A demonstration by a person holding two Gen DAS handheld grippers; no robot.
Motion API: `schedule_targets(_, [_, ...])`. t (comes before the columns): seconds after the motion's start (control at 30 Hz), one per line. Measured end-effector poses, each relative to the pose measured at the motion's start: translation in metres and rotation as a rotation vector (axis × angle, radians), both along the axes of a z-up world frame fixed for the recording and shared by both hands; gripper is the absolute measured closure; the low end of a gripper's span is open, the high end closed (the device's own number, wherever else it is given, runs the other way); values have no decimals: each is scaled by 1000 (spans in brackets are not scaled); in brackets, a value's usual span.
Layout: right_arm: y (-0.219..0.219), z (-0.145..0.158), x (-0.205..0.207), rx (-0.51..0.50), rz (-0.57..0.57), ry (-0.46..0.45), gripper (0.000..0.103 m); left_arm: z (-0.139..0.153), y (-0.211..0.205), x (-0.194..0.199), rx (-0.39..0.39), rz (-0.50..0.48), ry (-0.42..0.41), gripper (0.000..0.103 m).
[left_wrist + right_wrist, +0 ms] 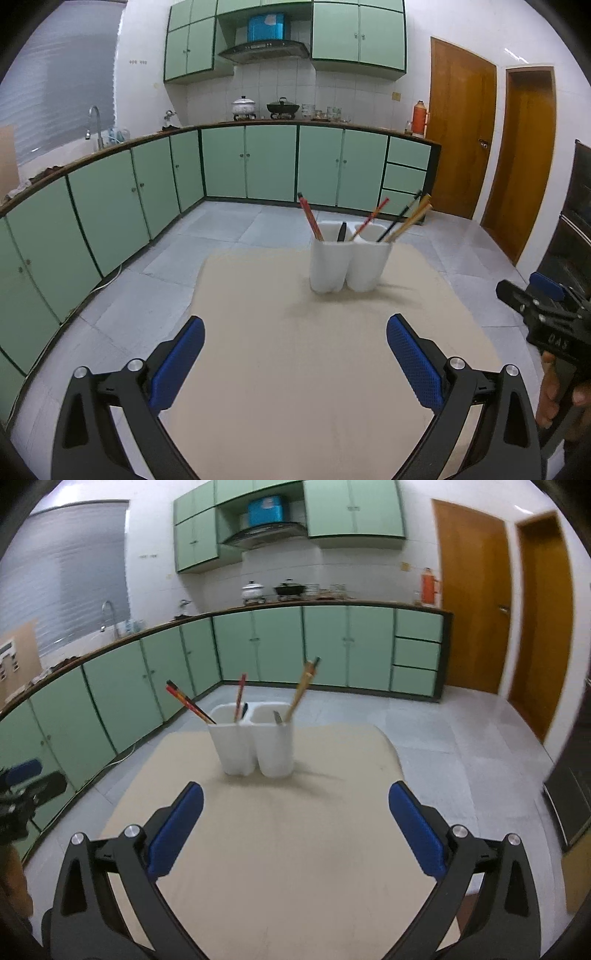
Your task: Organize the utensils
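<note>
A white two-compartment utensil holder (347,264) (256,744) stands on the far part of a beige table (295,369) (277,849). Red chopsticks (311,219) (190,702) lean in its left compartment beside a dark utensil (342,232). A red chopstick (369,219), black chopsticks (399,216) and wooden chopsticks (410,221) (303,686) show in the right one. My left gripper (295,332) is open and empty, well short of the holder. My right gripper (295,805) is open and empty too. It also shows at the right edge of the left wrist view (535,306).
Green kitchen cabinets (258,162) run along the far wall and the left, with pots (243,105) on the counter. Two wooden doors (461,129) are at the right. Grey tiled floor (221,229) surrounds the table.
</note>
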State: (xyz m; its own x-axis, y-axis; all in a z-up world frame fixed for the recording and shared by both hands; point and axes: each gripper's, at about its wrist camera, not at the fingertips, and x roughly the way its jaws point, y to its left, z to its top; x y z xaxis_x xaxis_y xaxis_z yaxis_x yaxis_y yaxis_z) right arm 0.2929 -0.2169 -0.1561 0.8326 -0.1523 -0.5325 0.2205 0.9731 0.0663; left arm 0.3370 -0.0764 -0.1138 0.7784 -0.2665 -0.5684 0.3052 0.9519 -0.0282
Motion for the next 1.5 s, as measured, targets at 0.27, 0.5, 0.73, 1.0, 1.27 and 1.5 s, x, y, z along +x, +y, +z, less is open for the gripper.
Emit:
schedule_targets(0.27, [29,6,-60,-31,4,33,6,8,22,-78,-29,44,-14,6])
schedule_targets(0.5, [50,22,-117,-31,-18,9,6,25,34,-133,-26,74,-38,6])
schedule_targets(0.73, [68,40,-170,-65,-31,-25,6,42,39,-193,-12,75,-95,6])
schedule_targets(1.0, [80,64,-225,-57,-48,-89,6,55,61,-251,-42,119,-110,6])
schedule_targets(1.27, [98,75,-266,-97,-43,-122,6,59,85,-294,-82,171,-119,6])
schedule_targets(1.5, [101,79,-287,-111,-54,-142,6,69,94,-314,-93,191,-171,6])
